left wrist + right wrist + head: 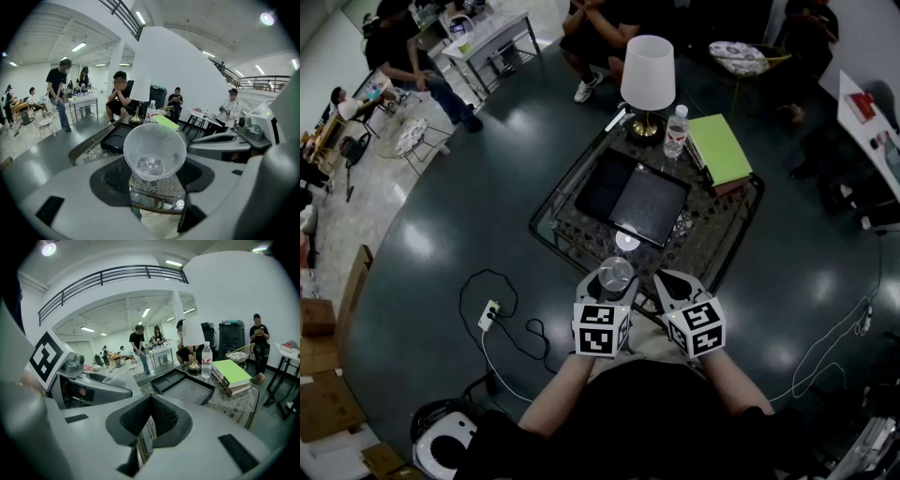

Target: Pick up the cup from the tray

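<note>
A clear plastic cup (616,271) is held off the table at its near edge, clamped between the jaws of my left gripper (612,287). In the left gripper view the cup (154,150) lies with its mouth facing the camera, and the pads of the left gripper (154,176) press on its sides. The black tray (633,199) lies on the glass table beyond it, with nothing on it. My right gripper (673,281) hovers just right of the left one. Its jaws (149,416) are shut with nothing between them.
The glass table (553,248) also carries a lamp (648,75), a water bottle (676,131), a green book (719,148) and a small white disc (627,241). A power strip with its cable (490,314) lies on the floor to the left. People sit beyond the table.
</note>
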